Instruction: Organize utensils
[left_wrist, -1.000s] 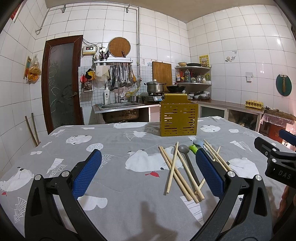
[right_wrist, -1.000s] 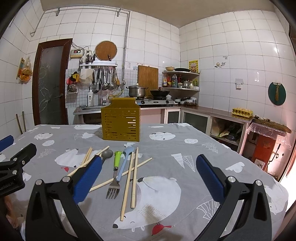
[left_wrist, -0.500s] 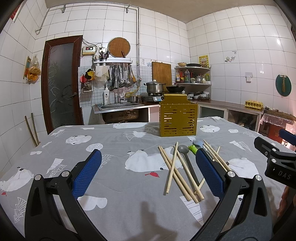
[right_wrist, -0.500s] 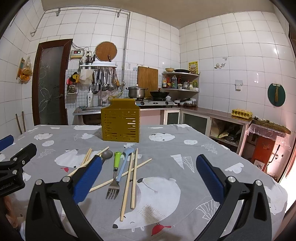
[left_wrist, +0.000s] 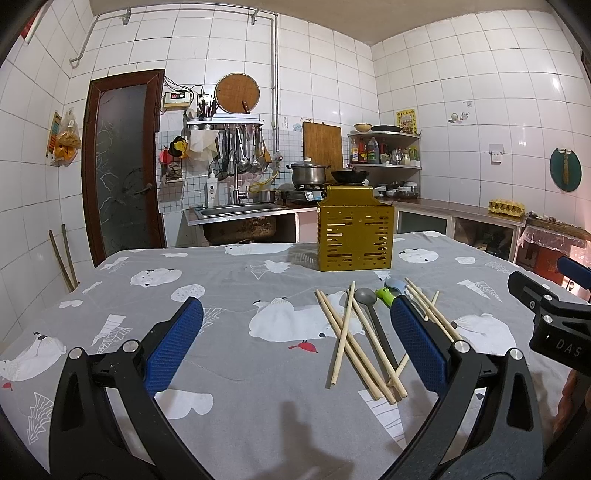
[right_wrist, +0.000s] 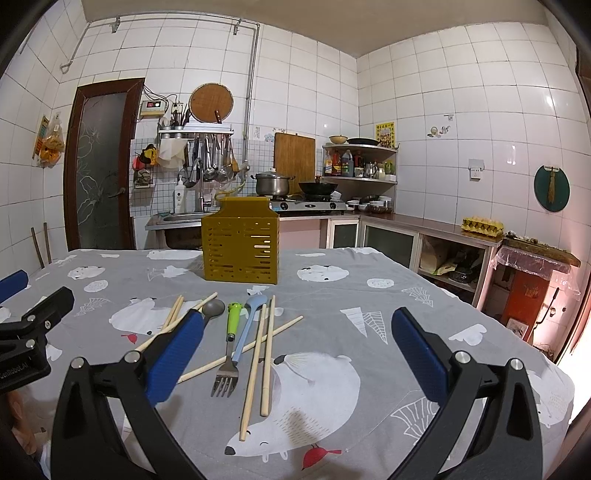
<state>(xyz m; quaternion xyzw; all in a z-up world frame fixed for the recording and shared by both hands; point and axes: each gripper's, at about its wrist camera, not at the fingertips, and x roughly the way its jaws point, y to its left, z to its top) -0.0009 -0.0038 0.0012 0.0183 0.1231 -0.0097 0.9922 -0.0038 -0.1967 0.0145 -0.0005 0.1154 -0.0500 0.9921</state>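
Note:
A yellow slotted utensil holder (left_wrist: 354, 233) (right_wrist: 241, 251) stands upright at the table's far middle. In front of it lie several wooden chopsticks (left_wrist: 341, 336) (right_wrist: 266, 350), a grey spoon (left_wrist: 365, 297) (right_wrist: 214, 308), a green-handled fork (right_wrist: 231, 339) and a light blue spoon (right_wrist: 248, 321). My left gripper (left_wrist: 295, 343) is open and empty, above the cloth to the left of the pile. My right gripper (right_wrist: 295, 350) is open and empty, with its left finger over the pile.
The table carries a grey cloth with bear prints (left_wrist: 221, 288) (right_wrist: 369, 295). Behind it stand a sink (left_wrist: 236, 212), a stove with a pot (left_wrist: 308, 173) and a wok, and a low counter (right_wrist: 424, 229) at the right. A brown door (left_wrist: 122, 162) is at the left.

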